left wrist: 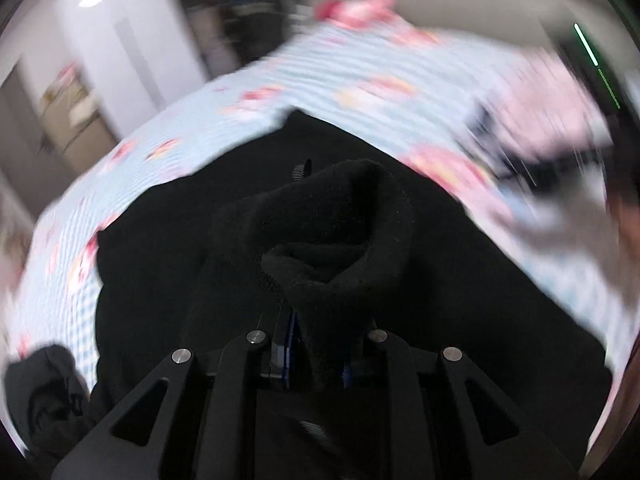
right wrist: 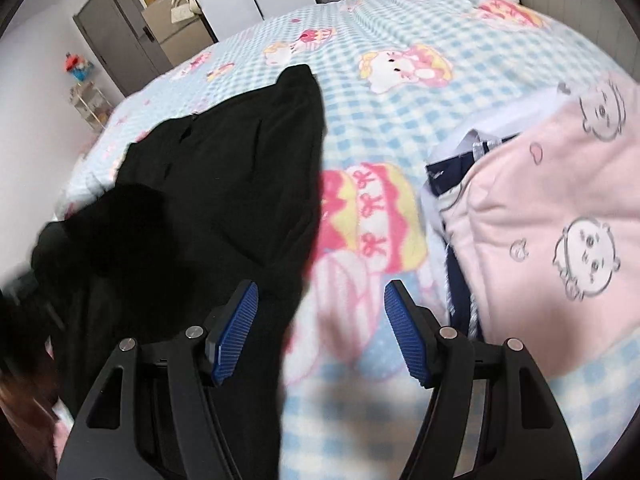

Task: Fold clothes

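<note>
Pinching black garment [left wrist: 332, 248] — left gripper [left wrist: 316, 360] jaws closed.

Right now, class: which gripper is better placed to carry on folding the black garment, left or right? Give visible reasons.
Left. The left gripper is shut on a bunched fold of the black garment. The right gripper is open and empty, over the checked blanket at the garment's edge.

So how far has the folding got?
Early days. Nothing looks folded: the black garment lies spread across the checked blanket. The left claw pinches a bunch of it; the right claw is open. The pink garment is untouched.
</note>
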{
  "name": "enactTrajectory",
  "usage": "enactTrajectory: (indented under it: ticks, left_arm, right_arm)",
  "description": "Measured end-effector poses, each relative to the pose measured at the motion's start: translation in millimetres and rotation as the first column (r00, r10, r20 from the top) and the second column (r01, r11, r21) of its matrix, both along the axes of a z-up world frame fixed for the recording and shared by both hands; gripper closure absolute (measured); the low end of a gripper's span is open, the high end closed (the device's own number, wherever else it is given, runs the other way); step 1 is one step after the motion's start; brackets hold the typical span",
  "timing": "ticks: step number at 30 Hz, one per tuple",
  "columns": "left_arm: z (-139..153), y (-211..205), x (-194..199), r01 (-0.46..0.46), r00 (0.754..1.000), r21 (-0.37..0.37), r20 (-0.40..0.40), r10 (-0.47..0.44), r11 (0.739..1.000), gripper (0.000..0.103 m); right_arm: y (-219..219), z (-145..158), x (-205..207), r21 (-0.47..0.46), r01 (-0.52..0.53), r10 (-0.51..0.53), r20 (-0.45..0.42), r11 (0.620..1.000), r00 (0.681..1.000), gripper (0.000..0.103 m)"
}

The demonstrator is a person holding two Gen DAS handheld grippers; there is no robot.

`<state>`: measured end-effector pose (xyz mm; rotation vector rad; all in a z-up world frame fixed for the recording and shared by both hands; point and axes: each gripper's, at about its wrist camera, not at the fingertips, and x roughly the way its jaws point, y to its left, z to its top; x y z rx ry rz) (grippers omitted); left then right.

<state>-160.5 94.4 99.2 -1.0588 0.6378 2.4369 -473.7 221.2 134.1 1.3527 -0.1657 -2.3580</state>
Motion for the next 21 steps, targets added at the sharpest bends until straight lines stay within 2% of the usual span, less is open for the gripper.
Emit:
enactTrajectory:
  ticks: [3, 5, 7, 10, 12, 14, 16, 17, 18, 19, 20, 21]
  left_arm:
    - [-21.0, 30.3, 19.9, 0.033, 0.997, -0.039, 0.068, -0.031, 0.999, 0.080]
    - [-18.4, 29.9, 39.7, 0.033, 0.996, -0.005, 0.088, -0.033, 0.999, 0.059]
    - [-15.5, 25.8, 55.8, 0.048, 0.995, 0.048, 0.088, -0.052, 0.998, 0.050]
    - [-4.9, 13.6, 69.7, 0.045, 0.995, 0.115, 0.080, -0.054, 0.992, 0.050]
    - [-1.7, -6.7, 70.7, -0.046, 0.996, 0.141, 0.079, 0.035, 0.989, 0.050]
    - [-6.4, -34.5, 56.1, -0.190, 0.977, 0.206, 0.133, 0.165, 0.960, 0.050]
    - [-10.2, -60.4, 43.6, -0.315, 0.943, 0.272, 0.195, 0.269, 0.909, 0.050]
    - [-10.1, -69.5, 41.7, -0.344, 0.933, 0.323, 0.225, 0.282, 0.882, 0.052]
    - [-10.1, -78.7, 39.8, -0.373, 0.922, 0.372, 0.256, 0.292, 0.850, 0.052]
    - [-8.5, -85.0, 39.4, -0.387, 0.916, 0.414, 0.272, 0.293, 0.824, 0.052]
    - [-4.5, -86.9, 41.1, -0.378, 0.922, 0.450, 0.265, 0.283, 0.810, 0.052]
    - [-1.6, -87.6, 42.1, -0.372, 0.925, 0.470, 0.256, 0.280, 0.801, 0.051]
  right_arm:
    - [-7.0, 1.6, 3.8, -0.047, -0.041, 0.042, 0.006, 0.998, 0.999, 0.035]
    - [-12.8, 3.3, 5.9, -0.090, -0.078, 0.079, 0.012, 0.993, 0.997, 0.035]
    - [-27.5, 0.1, 1.1, -0.159, -0.127, 0.134, 0.031, 0.979, 0.991, 0.033]
    - [-42.0, -5.1, 0.8, -0.224, -0.195, 0.212, 0.055, 0.955, 0.976, 0.032]
    - [-55.1, -8.1, 3.5, -0.226, -0.237, 0.254, 0.052, 0.945, 0.966, 0.029]
    - [-72.5, -13.6, 4.0, -0.213, -0.268, 0.284, 0.046, 0.940, 0.958, 0.028]
    - [-89.9, -20.9, 5.3, -0.193, -0.292, 0.304, 0.037, 0.937, 0.952, 0.028]
    - [-97.0, -24.5, 6.1, -0.183, -0.303, 0.314, 0.034, 0.935, 0.949, 0.031]
    - [-102.4, -29.2, 6.7, -0.154, -0.305, 0.315, 0.038, 0.940, 0.948, 0.037]
    - [-107.7, -33.9, 7.3, -0.123, -0.306, 0.313, 0.043, 0.944, 0.949, 0.054]
    - [-108.2, -36.2, 8.1, -0.073, -0.287, 0.290, 0.046, 0.955, 0.956, 0.062]
    - [-105.7, -35.7, 8.5, -0.036, -0.268, 0.270, 0.036, 0.963, 0.962, 0.062]
